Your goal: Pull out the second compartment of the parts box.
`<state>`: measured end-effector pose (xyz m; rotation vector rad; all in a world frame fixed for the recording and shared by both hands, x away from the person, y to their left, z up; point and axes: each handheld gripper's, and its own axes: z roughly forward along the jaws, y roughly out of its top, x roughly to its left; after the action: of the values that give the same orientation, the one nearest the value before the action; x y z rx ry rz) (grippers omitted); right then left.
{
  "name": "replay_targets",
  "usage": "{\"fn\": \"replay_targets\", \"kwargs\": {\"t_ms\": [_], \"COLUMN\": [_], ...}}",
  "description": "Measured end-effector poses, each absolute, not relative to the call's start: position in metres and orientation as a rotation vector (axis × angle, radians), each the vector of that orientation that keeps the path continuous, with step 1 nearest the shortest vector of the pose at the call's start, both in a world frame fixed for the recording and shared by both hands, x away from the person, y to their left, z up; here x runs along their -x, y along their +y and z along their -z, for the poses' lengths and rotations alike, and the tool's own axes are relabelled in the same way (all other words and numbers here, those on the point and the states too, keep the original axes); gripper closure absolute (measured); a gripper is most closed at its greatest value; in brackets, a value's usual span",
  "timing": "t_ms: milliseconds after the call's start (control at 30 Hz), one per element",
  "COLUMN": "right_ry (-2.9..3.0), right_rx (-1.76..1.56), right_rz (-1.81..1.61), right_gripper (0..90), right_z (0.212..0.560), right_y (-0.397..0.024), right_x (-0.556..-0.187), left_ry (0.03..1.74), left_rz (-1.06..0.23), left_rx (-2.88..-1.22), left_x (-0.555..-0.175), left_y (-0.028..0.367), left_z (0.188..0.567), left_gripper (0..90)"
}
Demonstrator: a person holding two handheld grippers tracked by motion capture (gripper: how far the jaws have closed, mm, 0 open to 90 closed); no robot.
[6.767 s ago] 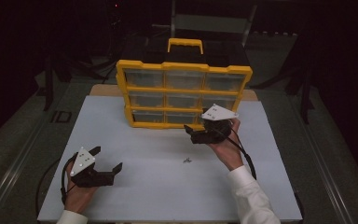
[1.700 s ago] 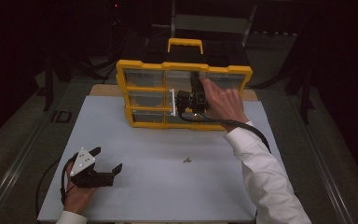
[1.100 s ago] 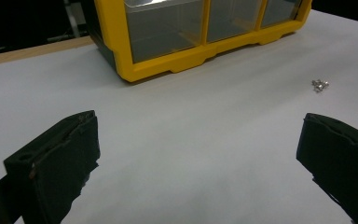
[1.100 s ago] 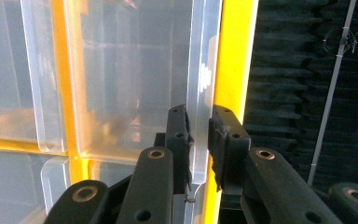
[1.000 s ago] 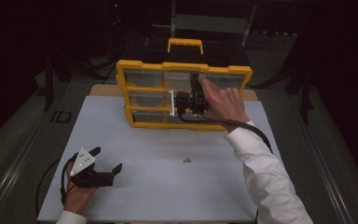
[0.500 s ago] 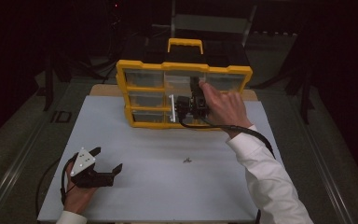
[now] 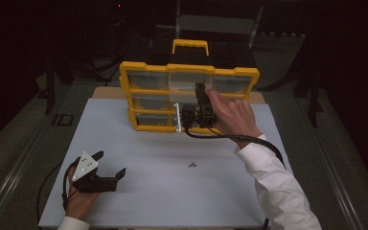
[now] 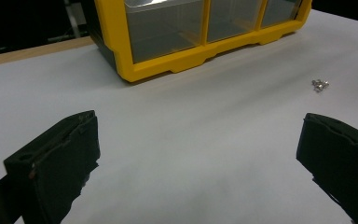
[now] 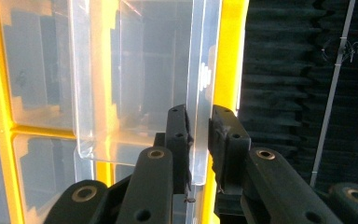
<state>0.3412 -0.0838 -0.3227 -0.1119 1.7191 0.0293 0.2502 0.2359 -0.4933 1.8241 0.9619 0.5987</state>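
High view. One yellow drawer cabinet (image 7: 146, 91) stands upright at the far middle of the white counter (image 7: 172, 191), its long axis running left to right and its front facing the near edge; one yellow handle (image 7: 189, 45) on top. Nine clear drawers, three rows of three (some of the middle and right ones are covered by the hand). Right claw (image 7: 197, 103) is at the cabinet front, centre column, turned on its side, one hand (image 7: 232, 115) behind it; its tips cannot be made out here. Left claw (image 7: 110, 165) rests at the near left of the counter, well apart from the cabinet, jaws spread wide with nothing between. One small cluster of screws (image 7: 191, 165) lies mid-counter, too small to count.

Left gripper view. Two black jaws, wide apart, bare counter between. Cabinet's lower row is cut off at the top edge, three drawer fronts partly seen. Screw cluster (image 8: 320, 84) is at the far right.

Right gripper view. Jaws narrow, clamped on the clear front lip of one drawer (image 9: 135, 84), one pad each side. The lip's long axis runs top to bottom here (camera turned), the drawer drawn out toward the camera. Drawer contents indistinct.
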Motion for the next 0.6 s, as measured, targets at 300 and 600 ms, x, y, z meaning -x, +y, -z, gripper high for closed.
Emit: {"fn": "replay_targets", "kwargs": {"t_ms": [300, 600], "right_ry": [1.721, 1.71], "right_rx": [0.122, 0.143], "right_rz": [-0.031, -0.039], "right_gripper": [78.2, 78.2], "right_z": [0.322, 0.322], "right_y": [-0.085, -0.086], "right_x": [-0.33, -0.321], "left_ry": [0.963, 0.961], "left_rz": [-0.598, -0.598], "left_rx": [-1.824, -1.824], "left_x": [-0.25, -0.25], "left_y": [0.236, 0.236], "left_z": [0.493, 0.493], "left_gripper": [0.2, 0.2]}}
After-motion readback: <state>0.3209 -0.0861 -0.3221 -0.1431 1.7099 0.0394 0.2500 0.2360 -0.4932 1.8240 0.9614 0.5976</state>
